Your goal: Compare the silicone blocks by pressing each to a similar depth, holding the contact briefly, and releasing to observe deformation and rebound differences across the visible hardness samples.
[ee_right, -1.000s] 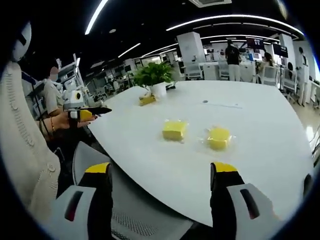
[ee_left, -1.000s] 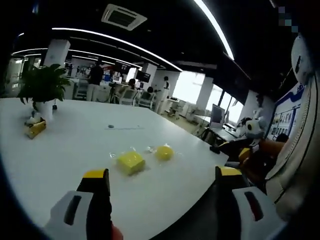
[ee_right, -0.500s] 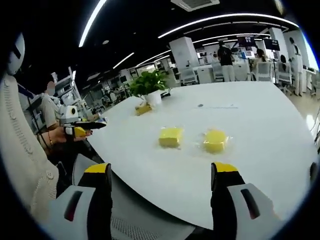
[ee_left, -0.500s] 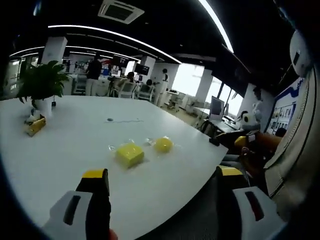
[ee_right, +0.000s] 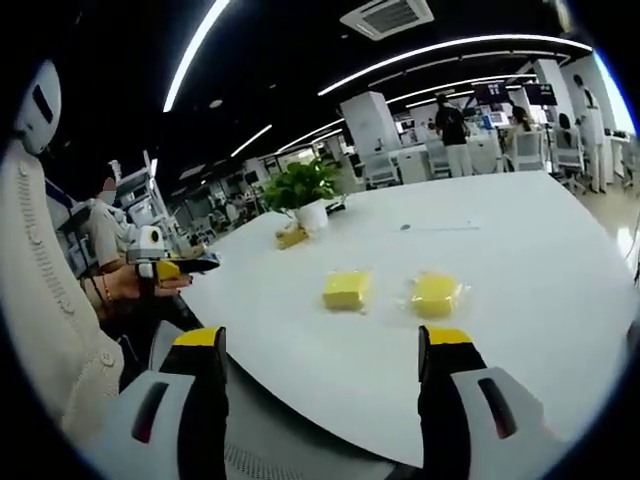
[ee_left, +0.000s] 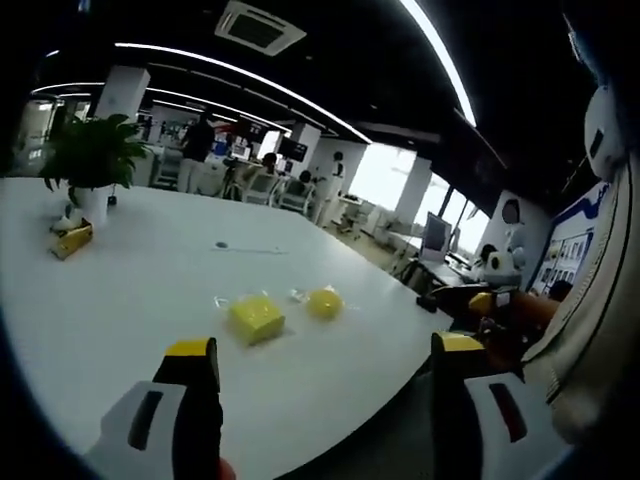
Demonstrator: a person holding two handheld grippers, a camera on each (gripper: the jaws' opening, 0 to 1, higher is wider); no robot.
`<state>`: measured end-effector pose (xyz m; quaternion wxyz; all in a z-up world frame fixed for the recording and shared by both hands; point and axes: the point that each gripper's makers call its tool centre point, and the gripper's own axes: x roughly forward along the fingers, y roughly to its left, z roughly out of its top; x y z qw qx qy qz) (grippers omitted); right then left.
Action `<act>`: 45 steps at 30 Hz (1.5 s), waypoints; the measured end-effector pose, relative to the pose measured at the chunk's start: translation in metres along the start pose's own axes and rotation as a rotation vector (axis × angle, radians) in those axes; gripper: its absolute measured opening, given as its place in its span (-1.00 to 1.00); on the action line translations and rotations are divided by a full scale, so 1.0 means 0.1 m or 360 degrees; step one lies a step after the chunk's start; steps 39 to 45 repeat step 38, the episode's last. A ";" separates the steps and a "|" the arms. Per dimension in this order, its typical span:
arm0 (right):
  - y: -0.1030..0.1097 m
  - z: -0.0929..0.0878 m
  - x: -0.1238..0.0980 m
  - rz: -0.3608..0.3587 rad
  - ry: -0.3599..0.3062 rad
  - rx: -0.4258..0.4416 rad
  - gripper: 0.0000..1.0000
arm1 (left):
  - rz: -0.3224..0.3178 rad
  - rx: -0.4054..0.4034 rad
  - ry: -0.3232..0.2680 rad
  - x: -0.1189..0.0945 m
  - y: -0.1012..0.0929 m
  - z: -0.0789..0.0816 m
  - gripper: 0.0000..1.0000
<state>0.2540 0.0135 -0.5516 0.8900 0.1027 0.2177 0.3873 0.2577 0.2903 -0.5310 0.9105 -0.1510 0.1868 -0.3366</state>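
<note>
In the left gripper view, the left tongs [ee_left: 325,350] stand wide apart and hold nothing. Their yellow tips rise at about 7 o'clock and 5 o'clock. They hang in the air over the near edge of the big white desk [ee_left: 120,290], and they touch nothing.

Two yellow silicone blocks lie on the desk, up ahead of the tongs, near the middle of this view. The square block [ee_left: 255,317] lies at about 11 o'clock from the tongs. The round block [ee_left: 323,303] lies just beside it, at about 2 o'clock from the square one. Each has clear crinkly wrap around it (it shines a little). The blocks do not touch.

A green potted plant [ee_left: 92,160] stands far off at 10 o'clock, with a small yellow thing [ee_left: 71,240] lying by its pot. At 3 o'clock a hand [ee_left: 520,310] holds the other tongs low by the desk edge.

In the right gripper view, the right tongs [ee_right: 322,352] are wide too, with nothing between them. They hover before the desk edge [ee_right: 300,370]. The square block [ee_right: 346,290] lies at 12 o'clock from them and the other block [ee_right: 436,294] at about 1 o'clock. The plant [ee_right: 305,187] stands beyond at 11 o'clock. People stand and sit far back in the room [ee_right: 452,125].
</note>
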 end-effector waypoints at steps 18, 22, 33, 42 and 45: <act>-0.11 0.08 0.04 -0.0058 0.0065 -0.0105 0.47 | -0.0012 0.0130 0.0104 0.06 0.02 0.00 0.68; -0.10 0.20 0.10 -0.0074 0.0033 -0.0144 0.46 | 0.0018 0.0166 0.0077 0.10 0.05 0.06 0.69; -0.05 0.22 0.24 0.0006 0.0079 -0.0172 0.43 | -0.0022 0.0177 0.0066 0.14 -0.01 0.12 0.67; -0.03 0.20 0.23 0.0021 0.0108 -0.0190 0.42 | -0.0027 0.0175 0.0077 0.13 -0.01 0.10 0.67; -0.03 0.20 0.23 0.0021 0.0108 -0.0190 0.42 | -0.0027 0.0175 0.0077 0.13 -0.01 0.10 0.67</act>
